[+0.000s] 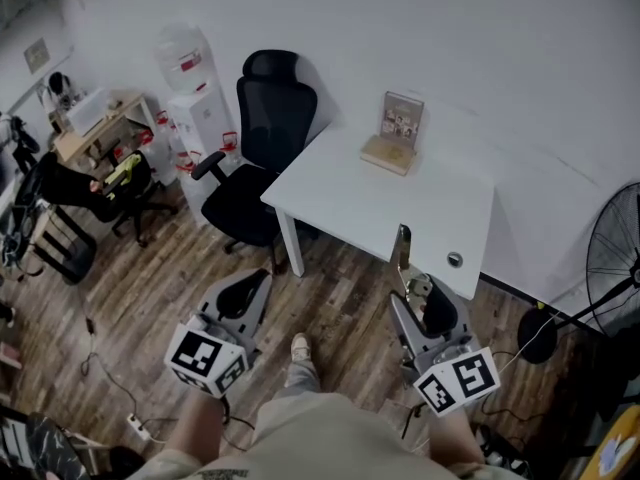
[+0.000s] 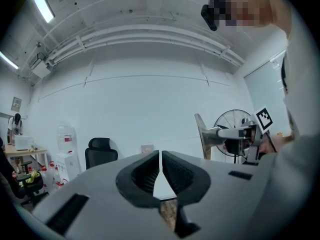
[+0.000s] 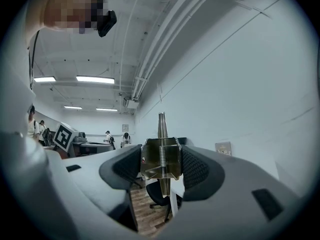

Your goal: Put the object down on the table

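Note:
A brass-coloured metal spring clip (image 3: 161,159) stands upright between the pads of my right gripper (image 3: 161,168), which is shut on it; its long handles stick up above the jaws. In the head view the clip (image 1: 404,256) and right gripper (image 1: 422,306) hover just in front of the near edge of the white table (image 1: 350,203). My left gripper (image 1: 247,293) hangs over the wooden floor to the left of the table, its jaws shut with nothing between them. The left gripper view shows its pads (image 2: 145,173) closed together and the clip (image 2: 202,135) off to the right.
On the table stand a small picture on a wooden block (image 1: 395,136) at the far side and a small round thing (image 1: 455,259) near the front edge. A black office chair (image 1: 262,148) sits left of the table. A floor fan (image 1: 615,258) is at the right.

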{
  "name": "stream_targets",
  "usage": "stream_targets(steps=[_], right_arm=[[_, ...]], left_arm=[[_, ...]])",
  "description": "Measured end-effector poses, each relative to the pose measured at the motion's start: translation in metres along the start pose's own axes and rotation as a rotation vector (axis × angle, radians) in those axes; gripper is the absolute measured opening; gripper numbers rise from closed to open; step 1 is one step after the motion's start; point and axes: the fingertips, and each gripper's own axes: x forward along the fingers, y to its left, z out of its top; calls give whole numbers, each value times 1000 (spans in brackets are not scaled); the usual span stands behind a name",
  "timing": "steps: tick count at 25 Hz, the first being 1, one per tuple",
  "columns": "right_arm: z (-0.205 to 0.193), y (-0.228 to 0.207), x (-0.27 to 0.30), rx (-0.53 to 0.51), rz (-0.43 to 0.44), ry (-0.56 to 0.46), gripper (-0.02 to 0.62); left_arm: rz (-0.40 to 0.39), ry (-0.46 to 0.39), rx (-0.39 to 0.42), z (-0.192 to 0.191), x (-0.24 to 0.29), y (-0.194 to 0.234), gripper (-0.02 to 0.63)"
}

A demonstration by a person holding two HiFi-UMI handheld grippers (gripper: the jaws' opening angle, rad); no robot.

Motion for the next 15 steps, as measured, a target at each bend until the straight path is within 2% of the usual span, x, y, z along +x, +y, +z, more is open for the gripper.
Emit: stream_targets(steps=[9, 15], right_arm=[[-19, -31, 95, 37, -32, 66, 250], [-34, -58, 175, 197, -57, 89, 250]], left_arm=[[-44, 33, -31, -11, 71, 72, 35], [-81, 50, -51, -12, 129, 136, 35]])
